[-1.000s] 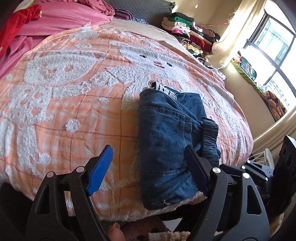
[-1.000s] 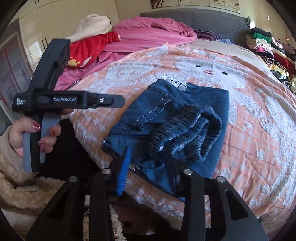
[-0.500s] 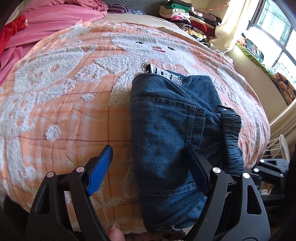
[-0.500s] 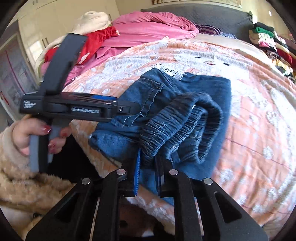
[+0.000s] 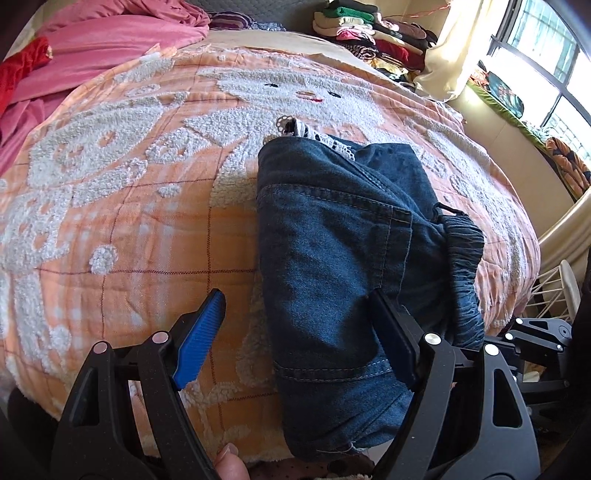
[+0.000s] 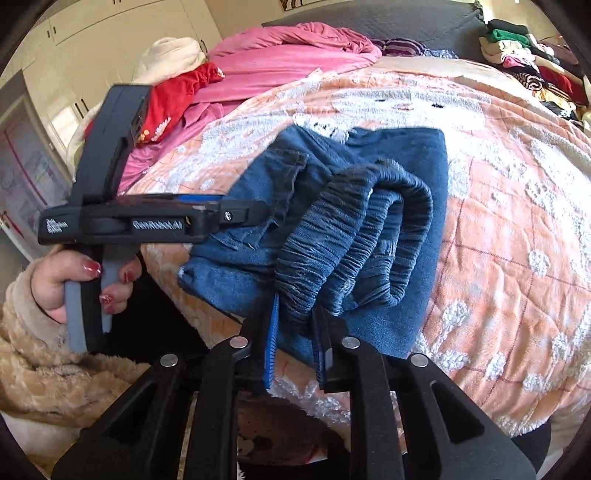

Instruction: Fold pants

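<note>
Dark blue denim pants (image 5: 332, 258) lie folded on the orange blanket, with the gathered elastic waistband (image 6: 354, 240) on their right side. My left gripper (image 5: 295, 339) stands open over the near end of the pants. Its right finger rests on the denim and its blue left pad (image 5: 199, 339) hangs over bare blanket. My right gripper (image 6: 295, 350) has a bunch of the waistband between its jaws, which are opening slightly while the pads still touch the cloth. A hand (image 6: 55, 280) in a fuzzy beige sleeve holds the left gripper's handle.
The orange blanket with white fluffy figures (image 5: 129, 221) covers the bed, and its near edge drops off just under both grippers. Pink bedding (image 5: 92, 48) and a red garment (image 6: 173, 99) lie at the far left. Stacked clothes (image 5: 369, 33) sit at the head. A window (image 5: 554, 74) is on the right.
Both grippers came lower and closer to the pants. The right jaws narrowed from a wide gap onto the waistband. The left jaws stayed wide, now astride the pants' near end.
</note>
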The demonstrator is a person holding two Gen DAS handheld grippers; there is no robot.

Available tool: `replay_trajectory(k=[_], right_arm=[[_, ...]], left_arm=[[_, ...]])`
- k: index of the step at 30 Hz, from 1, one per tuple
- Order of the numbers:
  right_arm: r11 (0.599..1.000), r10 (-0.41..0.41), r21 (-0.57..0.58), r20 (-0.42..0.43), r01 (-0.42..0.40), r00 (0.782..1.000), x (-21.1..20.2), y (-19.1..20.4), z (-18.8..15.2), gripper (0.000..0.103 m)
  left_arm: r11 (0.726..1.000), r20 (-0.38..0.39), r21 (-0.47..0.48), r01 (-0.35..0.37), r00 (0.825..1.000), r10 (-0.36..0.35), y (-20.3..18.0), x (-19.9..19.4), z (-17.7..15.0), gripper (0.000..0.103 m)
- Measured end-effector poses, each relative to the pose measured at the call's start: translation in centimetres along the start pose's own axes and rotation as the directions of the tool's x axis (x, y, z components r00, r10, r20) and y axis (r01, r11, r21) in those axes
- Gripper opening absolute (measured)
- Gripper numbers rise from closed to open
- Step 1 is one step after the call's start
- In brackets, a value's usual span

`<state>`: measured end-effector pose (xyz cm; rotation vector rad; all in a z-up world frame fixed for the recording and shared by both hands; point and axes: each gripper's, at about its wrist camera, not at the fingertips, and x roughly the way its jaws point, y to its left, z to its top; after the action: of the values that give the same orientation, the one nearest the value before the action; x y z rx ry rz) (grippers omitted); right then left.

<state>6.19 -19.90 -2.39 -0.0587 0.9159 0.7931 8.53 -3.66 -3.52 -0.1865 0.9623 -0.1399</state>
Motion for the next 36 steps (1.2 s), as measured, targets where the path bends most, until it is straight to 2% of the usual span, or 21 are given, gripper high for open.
replay_trajectory(k=[3,4,5,6,9,12,19,26,27,29,34,36], right_arm=[[1.0,-0.003,0.017,0.034,0.002,0.999,-1.5,0.1,0.1,0.033],[1.0,-0.014,0.022,0.046,0.013,0.999,-1.9,0.2,0.2,0.037],[0.999,-0.03,0.028,0.058,0.029,0.998,-2.4,0.0,0.3,0.046],[0.999,-0.042,0.034,0.07,0.04,0.997,-2.7,-0.1,0.3,0.049],[0.996,-0.056,0.072,0.101,0.049,0.993,-3.7,-0.9,0.5,0.05],[0.993,-0.078,0.102,0.121,0.065,0.99,-4.3,-1.8,0.6,0.06],[0.983,-0.106,0.165,0.129,0.085,0.986,-4.1,-3.9,1.4,0.07],[0.974,-0.052,0.222,0.072,0.034,0.996,-1.5,-5.4,1.5,0.071],[0.973,-0.043,0.227,0.065,0.027,0.997,-1.1,-5.5,1.5,0.081],[0.97,-0.052,0.24,0.066,0.035,0.996,-0.8,-5.7,1.3,0.087],[0.964,0.008,0.263,0.068,-0.026,0.998,-0.1,-6.2,1.3,0.087],[0.961,0.039,0.27,0.072,-0.057,0.997,0.2,-6.5,1.4,0.087]], left_arm=[[1.0,0.004,0.0,0.007,1.0,-0.007,-0.1,-0.3,0.0,0.072],[1.0,0.005,0.001,0.009,1.0,-0.009,-0.2,-0.4,0.0,0.072],[1.0,0.007,0.001,0.012,1.0,-0.012,-0.2,-0.6,0.0,0.072],[1.0,0.007,-0.002,0.017,1.0,-0.017,-0.3,-0.7,0.0,0.072],[1.0,0.014,0.003,0.019,1.0,-0.019,-0.4,-1.0,0.1,0.072],[1.0,0.024,0.006,0.017,1.0,-0.017,-0.5,-1.3,0.2,0.072],[1.0,0.032,0.016,0.014,0.999,-0.014,-0.6,-1.3,0.6,0.072],[1.0,0.007,0.0,0.029,1.0,-0.029,0.0,0.1,1.0,0.072],[0.999,0.006,-0.005,0.037,0.999,-0.037,0.1,0.3,1.2,0.072],[0.999,0.003,-0.01,0.047,0.999,-0.047,0.3,0.6,1.4,0.072],[0.989,-0.015,-0.063,0.137,0.99,-0.138,1.1,1.7,2.2,0.072],[0.987,-0.02,-0.068,0.148,0.988,-0.15,1.2,2.1,2.7,0.072]])
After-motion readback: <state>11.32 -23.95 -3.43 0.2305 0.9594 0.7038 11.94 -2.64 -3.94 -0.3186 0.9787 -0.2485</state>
